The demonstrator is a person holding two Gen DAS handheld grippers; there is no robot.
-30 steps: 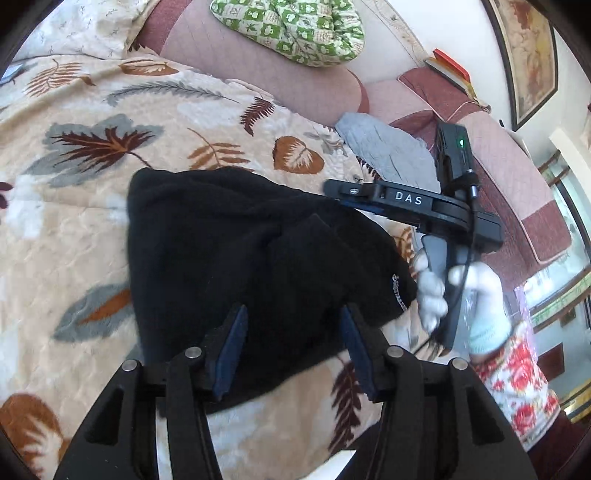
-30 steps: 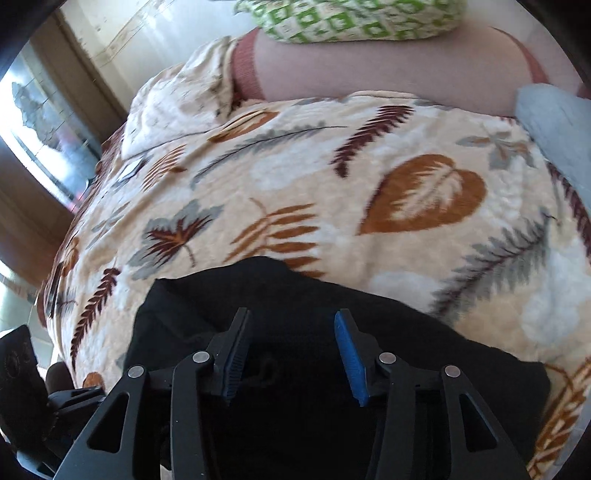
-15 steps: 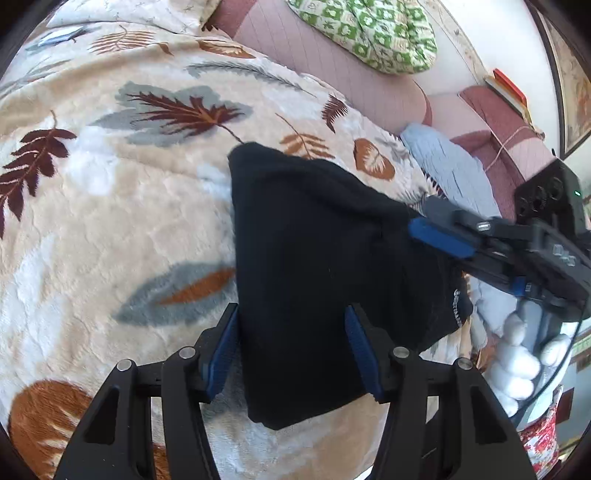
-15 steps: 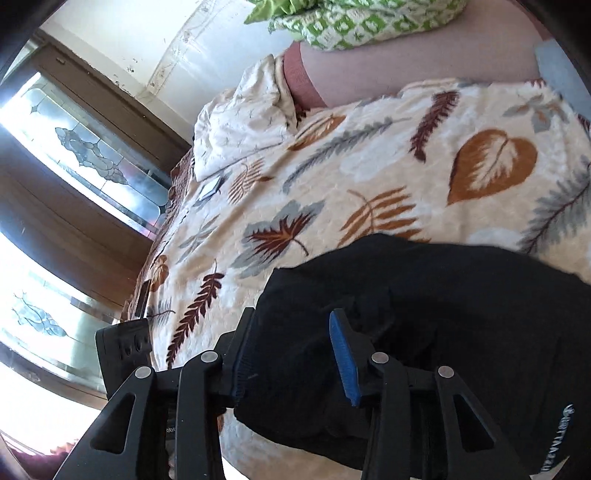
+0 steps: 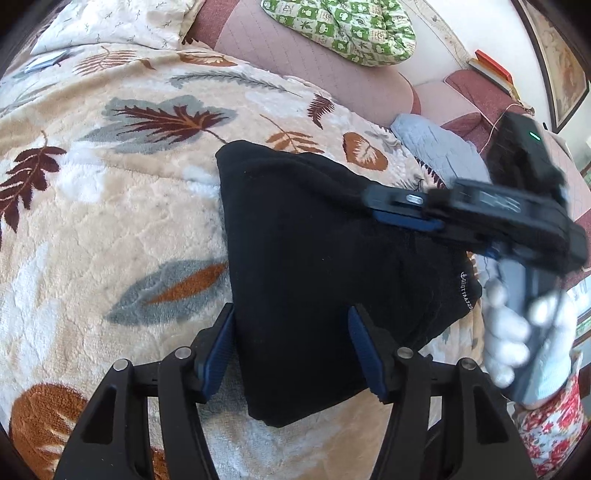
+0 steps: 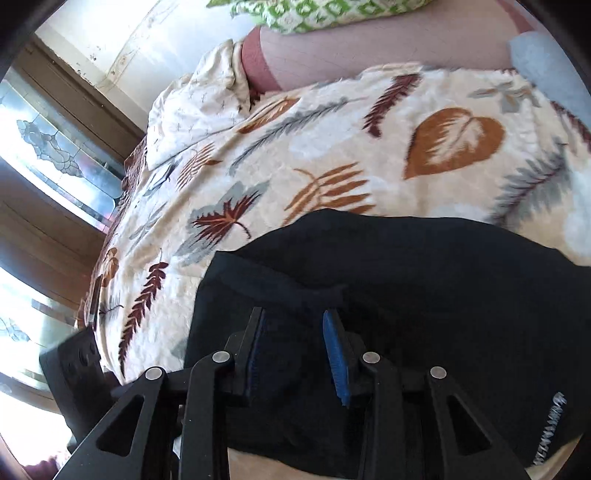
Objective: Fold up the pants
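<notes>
Your left gripper (image 5: 291,350) is opening astride the folded black pants (image 5: 325,266) on the leaf blanket (image 5: 110,221), gripping nothing, while your right gripper (image 6: 295,350) closes over them, pads not yet pressing.

We look down our right gripper (image 6: 295,343), its blue-padded jaws closing over the black pants (image 6: 424,280), fabric lying between them. The pants rest folded on a cream blanket with leaf patterns (image 6: 332,147). A green patterned cushion (image 6: 317,14) sits beyond.
</notes>
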